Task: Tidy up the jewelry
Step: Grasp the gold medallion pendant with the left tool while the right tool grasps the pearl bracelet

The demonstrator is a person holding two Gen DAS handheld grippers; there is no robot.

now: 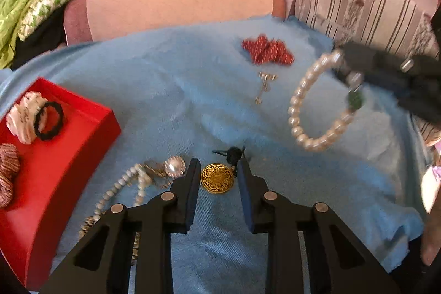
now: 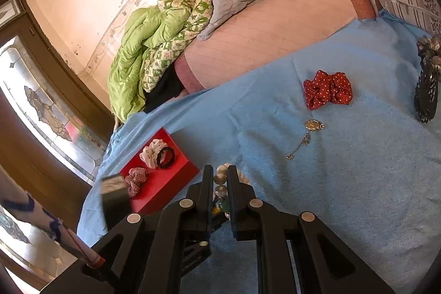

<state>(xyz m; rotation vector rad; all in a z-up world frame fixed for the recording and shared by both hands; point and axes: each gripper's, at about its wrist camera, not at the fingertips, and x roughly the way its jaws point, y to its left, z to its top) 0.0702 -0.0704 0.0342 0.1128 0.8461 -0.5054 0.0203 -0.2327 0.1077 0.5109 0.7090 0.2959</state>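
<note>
My left gripper [image 1: 217, 166] is open low over the blue cloth [image 1: 171, 101], its jaws on either side of a round gold pendant [image 1: 217, 179] on a black cord [image 1: 233, 154]. My right gripper [image 2: 219, 172] is shut on a pearl bracelet [image 1: 311, 112] with a green bead and holds it above the cloth; the bracelet's beads show between its fingers [image 2: 222, 178]. A red tray [image 1: 55, 170] at left holds a white scrunchie [image 1: 26, 116], a black hair tie [image 1: 49, 121] and a checked scrunchie [image 1: 7, 172].
On the cloth lie a red dotted scrunchie [image 2: 328, 90], a small chain with a charm [image 2: 307, 137], a beaded necklace with a shiny stone [image 1: 143, 178] beside the tray, and a dark ornate piece [image 2: 427, 90] at right. Pillows and a green quilt [image 2: 154, 46] lie behind.
</note>
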